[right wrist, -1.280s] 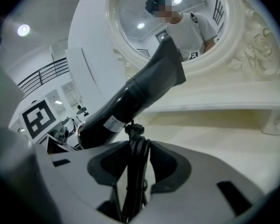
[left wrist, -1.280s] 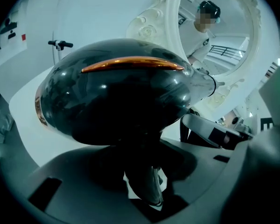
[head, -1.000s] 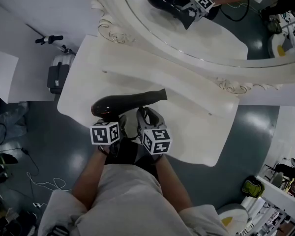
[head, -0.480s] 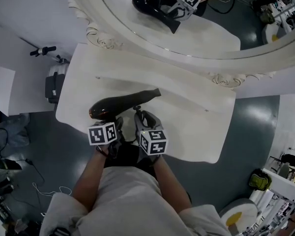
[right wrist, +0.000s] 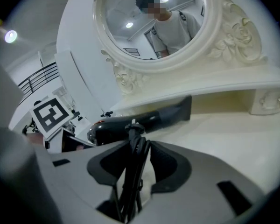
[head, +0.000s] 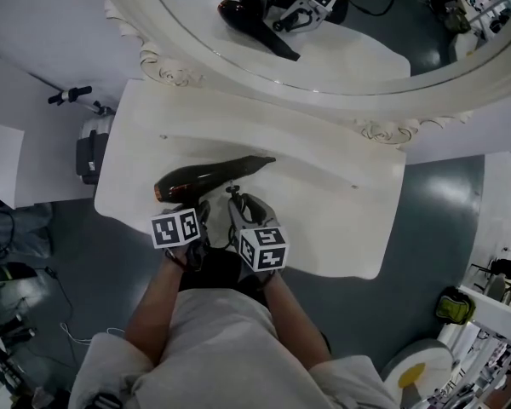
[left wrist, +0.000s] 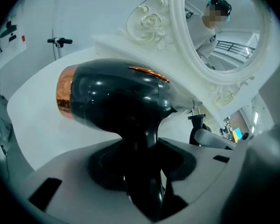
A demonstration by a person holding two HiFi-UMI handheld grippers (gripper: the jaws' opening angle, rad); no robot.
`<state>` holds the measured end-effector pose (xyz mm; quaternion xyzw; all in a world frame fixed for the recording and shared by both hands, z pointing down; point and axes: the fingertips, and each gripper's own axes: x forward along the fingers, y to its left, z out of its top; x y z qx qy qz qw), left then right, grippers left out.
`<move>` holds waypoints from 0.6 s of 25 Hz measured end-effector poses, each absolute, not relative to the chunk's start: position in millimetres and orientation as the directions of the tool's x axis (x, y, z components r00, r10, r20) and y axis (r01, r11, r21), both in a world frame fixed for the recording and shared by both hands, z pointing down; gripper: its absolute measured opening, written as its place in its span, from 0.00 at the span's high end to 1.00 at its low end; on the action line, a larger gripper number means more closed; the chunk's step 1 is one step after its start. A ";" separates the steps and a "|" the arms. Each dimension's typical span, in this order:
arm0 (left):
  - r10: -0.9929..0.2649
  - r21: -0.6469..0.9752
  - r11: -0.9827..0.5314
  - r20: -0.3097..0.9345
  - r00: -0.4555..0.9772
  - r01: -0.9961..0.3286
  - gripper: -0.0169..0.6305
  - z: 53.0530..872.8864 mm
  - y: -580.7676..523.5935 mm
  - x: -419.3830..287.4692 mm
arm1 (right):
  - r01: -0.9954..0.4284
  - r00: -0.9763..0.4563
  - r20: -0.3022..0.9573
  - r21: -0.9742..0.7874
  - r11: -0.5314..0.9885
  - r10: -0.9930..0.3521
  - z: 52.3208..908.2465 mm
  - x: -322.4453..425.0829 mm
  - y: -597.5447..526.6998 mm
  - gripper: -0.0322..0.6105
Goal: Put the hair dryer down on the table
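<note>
The black hair dryer (head: pixel 213 175) with a copper rear ring lies crosswise over the front left of the white dressing table (head: pixel 324 220), nozzle pointing right. My left gripper (head: pixel 201 213) is shut on its handle; in the left gripper view the handle of the hair dryer (left wrist: pixel 112 101) runs down between the jaws of the left gripper (left wrist: pixel 144 171). My right gripper (head: pixel 238 204) is shut on the bundled black cord (right wrist: pixel 133 162), just right of the handle. Whether the dryer's body touches the tabletop I cannot tell.
An ornate white oval mirror (head: pixel 383 100) stands along the table's back and reflects the dryer and both grippers. A dark case and a stand (head: pixel 89 143) sit on the grey floor to the left. The table's right half (head: pixel 341 194) holds nothing.
The head view has drifted, so the table and mirror sit further up and left. Both grippers keep their holds and the dryer stays over the same part of the table.
</note>
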<state>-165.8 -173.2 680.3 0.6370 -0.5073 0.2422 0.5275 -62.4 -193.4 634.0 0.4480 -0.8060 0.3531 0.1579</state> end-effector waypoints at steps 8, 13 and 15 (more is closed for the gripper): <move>-0.387 0.423 0.051 0.844 0.373 -0.905 0.71 681.2 -175.9 -156.5 | -0.833 -0.551 0.563 -0.415 0.366 -0.616 631.1 -60.3 -189.5 0.72; -0.391 0.413 0.046 0.845 0.364 -0.910 0.71 682.1 -180.7 -156.5 | -0.839 -0.540 0.557 -0.420 0.346 -0.632 630.2 -51.8 -190.7 0.72; -0.394 0.402 0.037 0.847 0.357 -0.915 0.71 682.5 -183.8 -156.6 | -0.841 -0.536 0.554 -0.418 0.344 -0.637 629.9 -50.6 -192.0 0.72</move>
